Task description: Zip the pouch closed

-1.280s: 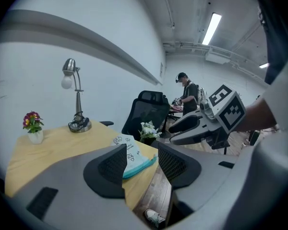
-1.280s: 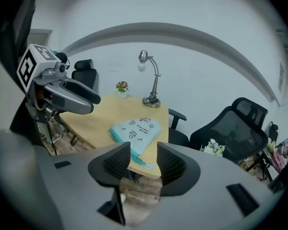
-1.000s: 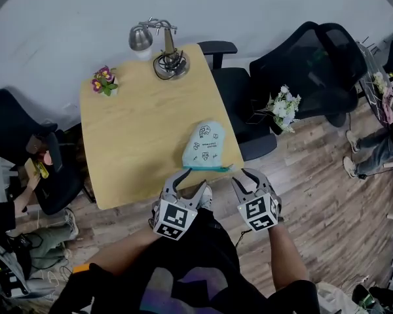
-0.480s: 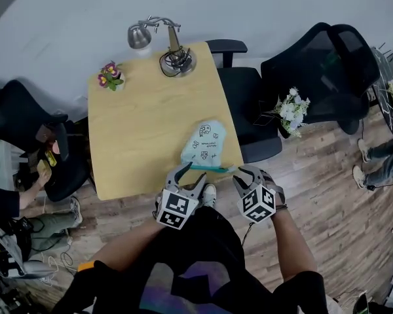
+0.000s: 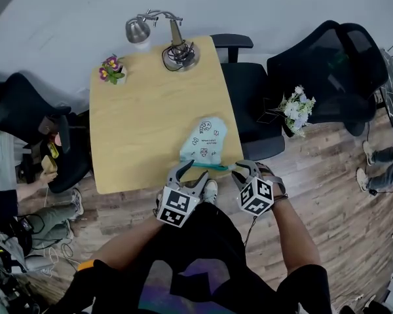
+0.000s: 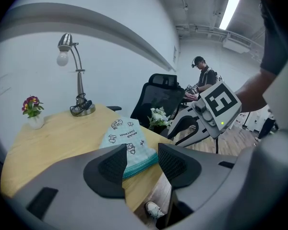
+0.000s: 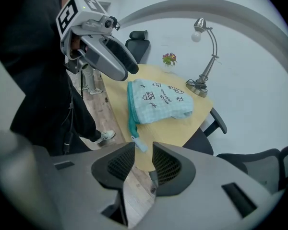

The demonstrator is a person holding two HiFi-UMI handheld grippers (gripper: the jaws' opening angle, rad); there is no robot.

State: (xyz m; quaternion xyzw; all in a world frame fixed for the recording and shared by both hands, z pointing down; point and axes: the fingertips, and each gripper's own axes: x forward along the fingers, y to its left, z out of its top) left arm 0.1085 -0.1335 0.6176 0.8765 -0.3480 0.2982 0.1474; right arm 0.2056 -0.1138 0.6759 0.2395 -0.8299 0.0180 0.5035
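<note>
A pale blue printed pouch (image 5: 207, 142) lies on the wooden table (image 5: 137, 123) by its near right corner. Its teal zip edge (image 5: 202, 165) faces me. My left gripper (image 5: 192, 173) hovers at the near table edge, open, with the zip edge (image 6: 140, 163) showing just beyond the gap between its jaws. My right gripper (image 5: 240, 169) is at the pouch's right end, jaws partly apart. In the right gripper view the zip's pale pull tab (image 7: 139, 143) sticks out past the pouch (image 7: 158, 98), right in front of the jaw tips (image 7: 143, 158), with no pad pressing on it.
A desk lamp (image 5: 150, 29) and a small flower pot (image 5: 111, 69) stand at the table's far end. Black office chairs (image 5: 250, 97) (image 5: 331, 61) and white flowers (image 5: 297, 107) are to the right, another chair (image 5: 26, 120) to the left. People sit at both sides.
Both grippers have sunk toward the table's near edge. The right one has rolled and its jaws have narrowed, now pointing at the zip's right end.
</note>
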